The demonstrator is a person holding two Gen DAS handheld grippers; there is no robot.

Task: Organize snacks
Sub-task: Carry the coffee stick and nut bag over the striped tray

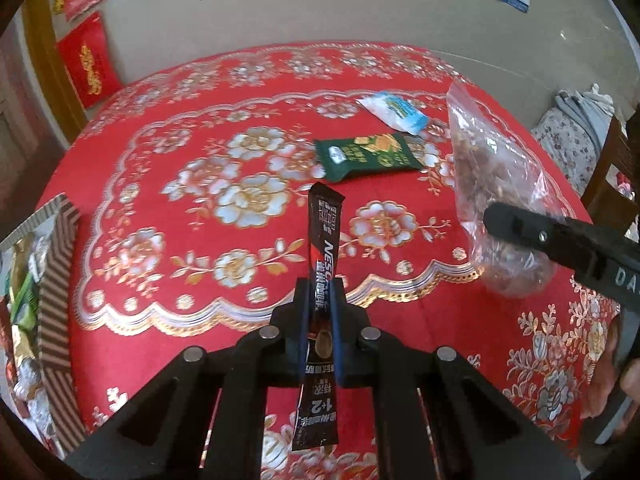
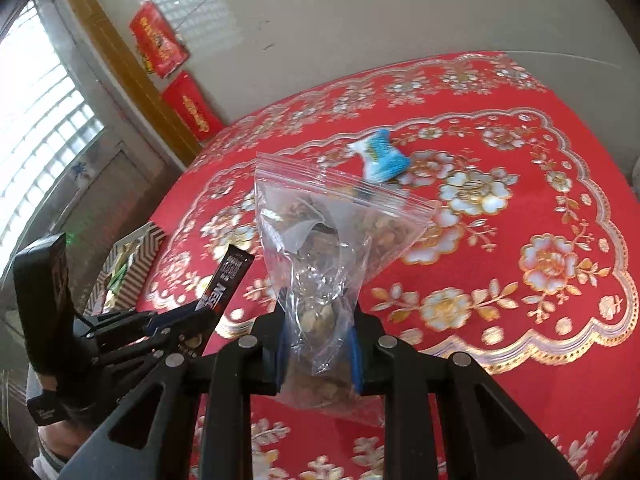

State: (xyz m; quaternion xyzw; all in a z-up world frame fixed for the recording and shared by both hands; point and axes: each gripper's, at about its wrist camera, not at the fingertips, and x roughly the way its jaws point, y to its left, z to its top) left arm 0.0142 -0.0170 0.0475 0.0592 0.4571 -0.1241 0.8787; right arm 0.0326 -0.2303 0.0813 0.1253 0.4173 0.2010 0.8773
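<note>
The left gripper [image 1: 320, 292] is clenched on a long, narrow black instant-coffee stick sachet [image 1: 323, 248], which stands nearly upright between its blue-lined fingers; the sachet's top end pokes well above the fingertips and its lower end hangs down behind them, over the red tablecloth with gold and silver flowers [image 1: 192, 208]. The right gripper [image 2: 320, 312] grips a clear zip-seal plastic bag of brown snack pieces [image 2: 328, 232] near its lower half, so the bag's sealed top rises above the fingers and its bottom bulges out below them (the contents are too blurred to name).

On the cloth beyond the left gripper lies a flat dark green snack packet with yellow print [image 1: 366, 154], and just past it a small white and blue wrapped packet [image 1: 396, 110]; the two packets are near each other but apart. From the right wrist view the green packet is hidden behind the clear bag, while the white and blue one shows above the bag's seal.

At the left edge of the table sits a brown and white striped cardboard box [image 1: 54, 280] holding assorted wrapped snacks; it is cut off by the frame, and its contents are hard to make out. Red and gold paper decorations [image 2: 160, 42] hang on the wall behind.
</note>
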